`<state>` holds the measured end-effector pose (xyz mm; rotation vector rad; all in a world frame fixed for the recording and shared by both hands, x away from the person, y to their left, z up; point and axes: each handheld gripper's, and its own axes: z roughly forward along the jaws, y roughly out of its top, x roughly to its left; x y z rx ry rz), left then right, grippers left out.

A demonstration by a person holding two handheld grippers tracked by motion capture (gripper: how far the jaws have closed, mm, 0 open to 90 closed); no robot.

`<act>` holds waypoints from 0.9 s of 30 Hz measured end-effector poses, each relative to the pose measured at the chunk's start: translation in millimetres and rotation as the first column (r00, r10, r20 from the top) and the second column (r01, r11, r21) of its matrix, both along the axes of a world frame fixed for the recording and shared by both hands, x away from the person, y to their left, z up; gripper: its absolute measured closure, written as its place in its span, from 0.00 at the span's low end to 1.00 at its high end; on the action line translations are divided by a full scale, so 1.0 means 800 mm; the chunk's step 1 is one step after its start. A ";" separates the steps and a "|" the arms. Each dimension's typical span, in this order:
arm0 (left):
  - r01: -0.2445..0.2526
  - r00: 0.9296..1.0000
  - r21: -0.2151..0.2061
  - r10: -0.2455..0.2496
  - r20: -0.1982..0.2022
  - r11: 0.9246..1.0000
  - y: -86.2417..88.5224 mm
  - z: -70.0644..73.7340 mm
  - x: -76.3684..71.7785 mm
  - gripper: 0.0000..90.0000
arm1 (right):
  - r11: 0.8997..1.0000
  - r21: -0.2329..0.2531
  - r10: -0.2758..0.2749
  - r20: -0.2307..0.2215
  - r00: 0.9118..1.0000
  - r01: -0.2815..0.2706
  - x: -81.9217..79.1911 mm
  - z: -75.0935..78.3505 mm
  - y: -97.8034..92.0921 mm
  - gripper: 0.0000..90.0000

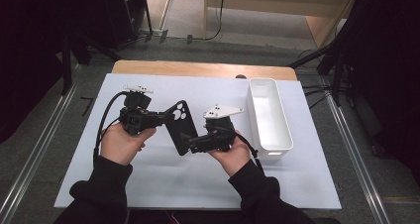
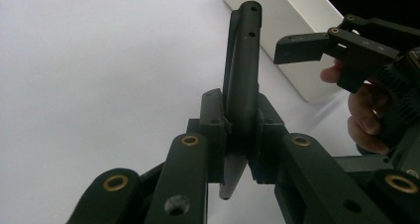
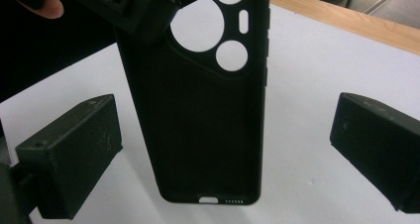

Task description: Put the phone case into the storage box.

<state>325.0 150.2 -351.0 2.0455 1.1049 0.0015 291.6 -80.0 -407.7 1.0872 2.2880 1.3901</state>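
A black phone case [image 1: 179,125] with round camera cut-outs hangs above the white table between both hands. My left gripper [image 1: 167,117] is shut on the case's upper side edge; in the left gripper view its jaws pinch the thin case [image 2: 242,60] edge-on at my left gripper [image 2: 241,135]. My right gripper [image 1: 194,144] is at the case's lower end and stands open. In the right gripper view the case [image 3: 198,125] hangs between the wide-apart pads [image 3: 74,154], with clear gaps on both sides around my right gripper [image 3: 225,152].
A long white bin [image 1: 270,115] stands on the right side of the white sheet [image 1: 198,184], close to the right hand. The sheet covers a wooden table whose far edge [image 1: 198,68] shows. Dark stands and cables surround the table.
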 end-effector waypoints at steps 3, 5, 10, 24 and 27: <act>0.003 1.000 -0.021 -0.004 -0.029 1.000 -0.001 -0.002 0.001 0.88 | 1.000 -0.003 -0.002 -0.003 1.000 0.002 -0.001 0.000 0.002 0.00; 0.001 1.000 -0.017 -0.002 -0.027 1.000 -0.002 -0.003 0.000 0.88 | 1.000 -0.006 -0.003 -0.004 1.000 0.003 -0.001 0.001 0.005 0.00; 0.003 1.000 -0.021 -0.003 -0.029 1.000 -0.006 -0.003 -0.001 0.88 | 1.000 -0.011 0.003 -0.014 1.000 -0.003 -0.003 0.001 0.009 0.00; 0.031 0.999 -0.020 -0.031 -0.039 0.999 -0.021 -0.005 -0.009 0.88 | 0.999 -0.032 -0.013 -0.019 1.000 0.012 -0.002 -0.004 0.018 0.00; 0.035 0.999 -0.031 -0.036 -0.040 0.999 -0.025 -0.005 -0.012 0.88 | 0.999 -0.029 -0.020 -0.025 0.999 0.019 -0.001 -0.005 0.020 0.00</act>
